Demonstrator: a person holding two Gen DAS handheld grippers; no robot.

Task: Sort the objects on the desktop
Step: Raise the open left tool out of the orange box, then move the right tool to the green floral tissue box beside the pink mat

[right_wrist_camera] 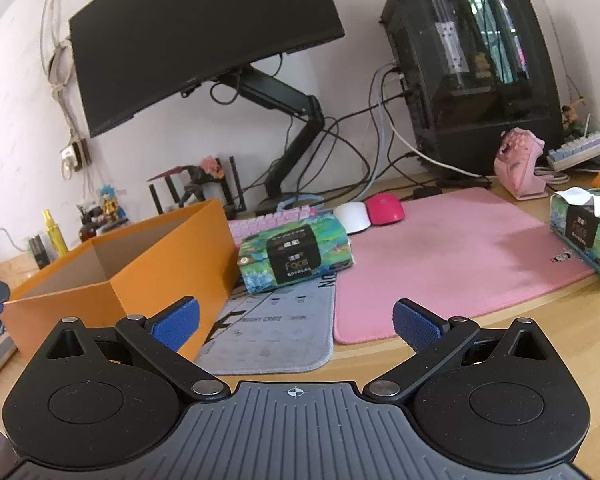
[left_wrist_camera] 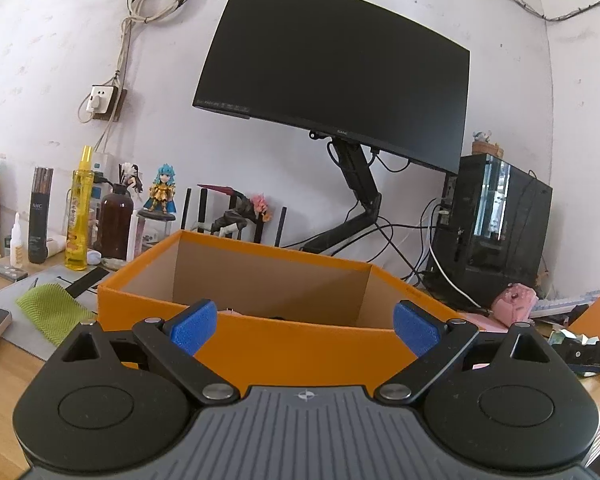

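Note:
An open orange box [left_wrist_camera: 268, 344] stands right in front of my left gripper [left_wrist_camera: 304, 326], which is open and empty at its near wall; a bit of something pink shows inside. In the right wrist view the orange box [right_wrist_camera: 148, 256] is at the left. My right gripper [right_wrist_camera: 296, 326] is open and empty above the grey mat [right_wrist_camera: 284, 328]. A green tissue pack [right_wrist_camera: 296, 256] lies beside the box. A white mouse [right_wrist_camera: 354, 216] and a pink mouse [right_wrist_camera: 386, 208] sit at the far edge of the pink mat [right_wrist_camera: 460, 256]. A second tissue pack [right_wrist_camera: 588, 232] is at the right.
A monitor on an arm [right_wrist_camera: 196, 36] and a black PC case [right_wrist_camera: 476, 72] stand at the back with cables. Bottles [left_wrist_camera: 80, 216] and figurines [left_wrist_camera: 164, 192] line the left rear. A green mesh cloth [left_wrist_camera: 52, 308] lies left. A pink keyboard [right_wrist_camera: 272, 220] is behind the pack.

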